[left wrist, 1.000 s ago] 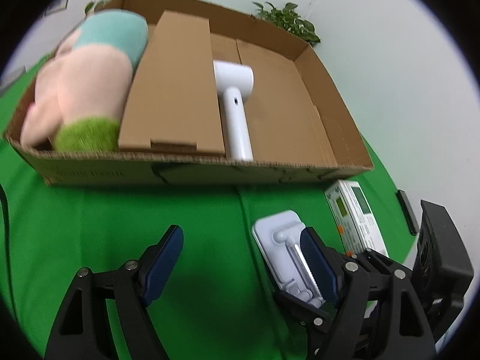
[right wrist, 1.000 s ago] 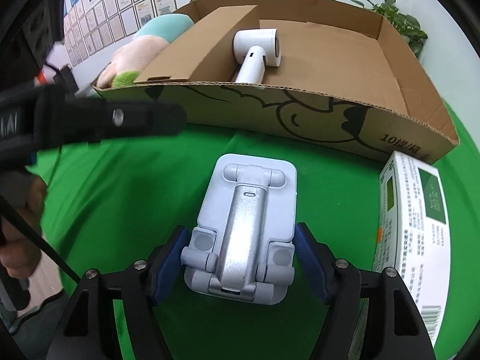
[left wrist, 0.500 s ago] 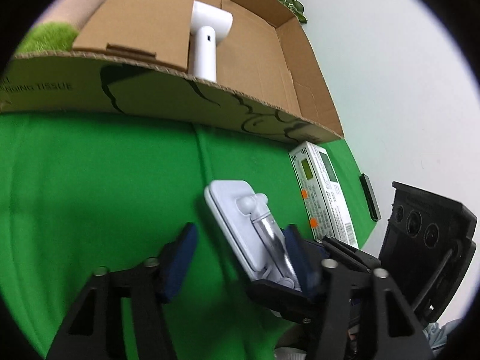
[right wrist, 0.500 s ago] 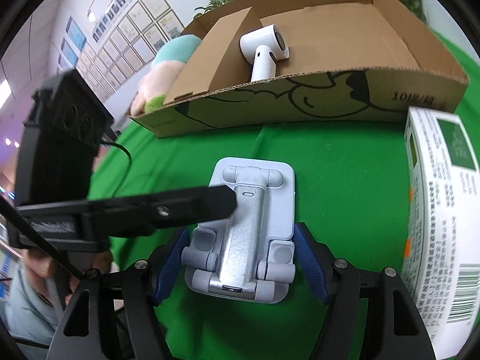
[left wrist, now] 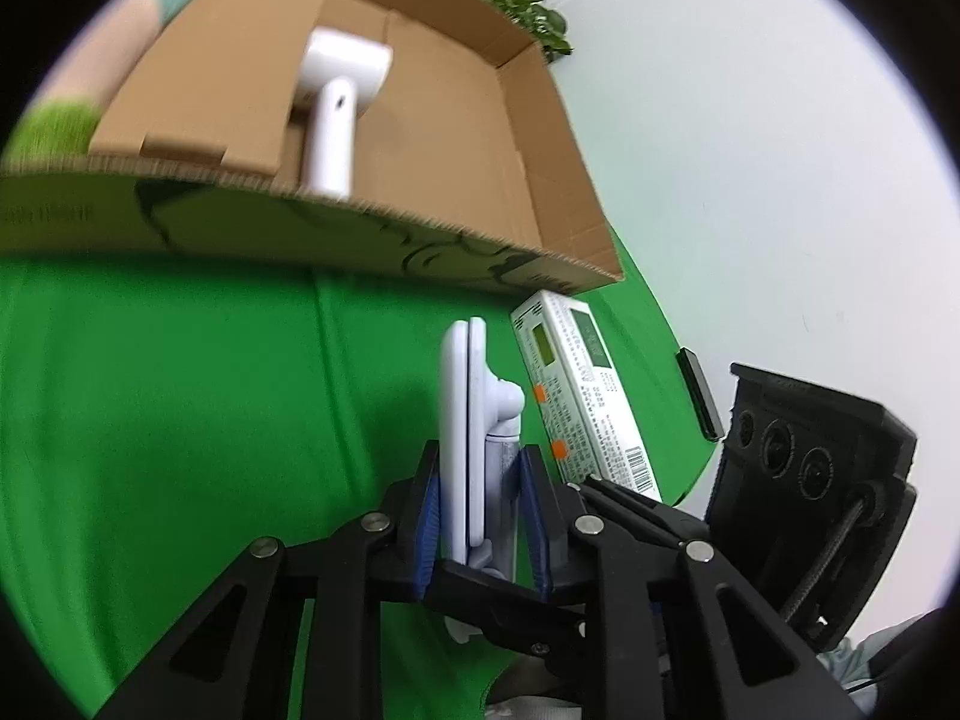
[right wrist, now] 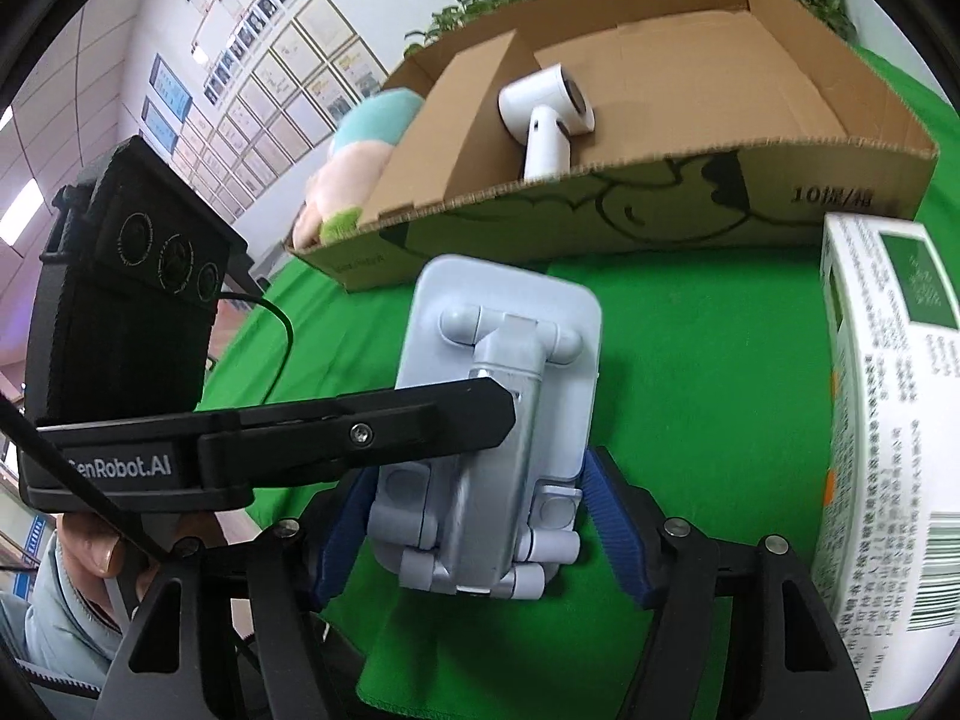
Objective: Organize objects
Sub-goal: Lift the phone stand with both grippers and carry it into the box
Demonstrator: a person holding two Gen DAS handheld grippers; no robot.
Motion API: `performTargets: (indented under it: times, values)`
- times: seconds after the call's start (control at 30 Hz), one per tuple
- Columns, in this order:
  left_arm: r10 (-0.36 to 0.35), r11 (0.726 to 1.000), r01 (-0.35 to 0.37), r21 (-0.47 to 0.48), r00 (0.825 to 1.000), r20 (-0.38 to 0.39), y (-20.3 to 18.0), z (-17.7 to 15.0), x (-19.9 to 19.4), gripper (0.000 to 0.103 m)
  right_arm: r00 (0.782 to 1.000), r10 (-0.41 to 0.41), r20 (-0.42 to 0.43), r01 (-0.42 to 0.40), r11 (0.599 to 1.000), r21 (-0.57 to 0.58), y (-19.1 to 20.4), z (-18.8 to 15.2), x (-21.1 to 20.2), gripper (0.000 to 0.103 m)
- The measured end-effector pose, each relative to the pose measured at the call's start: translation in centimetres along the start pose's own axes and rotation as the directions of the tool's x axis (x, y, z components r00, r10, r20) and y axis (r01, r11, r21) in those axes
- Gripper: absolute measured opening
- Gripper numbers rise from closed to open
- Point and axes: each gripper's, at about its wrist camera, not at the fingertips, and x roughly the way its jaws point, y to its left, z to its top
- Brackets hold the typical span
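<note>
A pale grey folded phone stand [right wrist: 504, 360] is tilted up off the green cloth [right wrist: 690, 360], facing the right wrist camera. My right gripper [right wrist: 474, 516] holds it by its two long sides, its jaws still closing a little. In the left wrist view the stand [left wrist: 471, 420] appears edge-on. My left gripper [left wrist: 477, 468] is closing on it, blue pads pressed on its front and back faces. One left finger [right wrist: 360, 426] lies across the stand's face in the right wrist view.
Behind stands an open cardboard box [right wrist: 600, 204] holding a white hair dryer [right wrist: 546, 114], a cardboard flap and a plush toy [right wrist: 354, 162]. A white and green carton [right wrist: 882, 420] lies to the right on the cloth. A person's hand [right wrist: 90, 546] grips the left tool.
The stand lay flat on the cloth between the right jaws; it is now tipped up. My left gripper swung in from the side and closed from wide open onto the stand.
</note>
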Motion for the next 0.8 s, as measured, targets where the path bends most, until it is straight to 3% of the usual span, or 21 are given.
performTargets:
  times: [0.3, 0.8]
  values:
    - [0.003, 0.997, -0.007, 0.072, 0.998, 0.056, -3.1, 2.6, -1.4, 0.023, 0.995, -0.005, 0.095, 0.008, 0.999, -0.033, 0.7, 2.2, -2.9, 0.065]
    - [-0.010, 0.984, -0.011, 0.178, 0.993, 0.120, -5.4, 10.4, -1.9, 0.023, 0.978, -0.028, 0.205, 0.046, 0.995, -0.084, 0.4, 9.8, -5.5, 0.065]
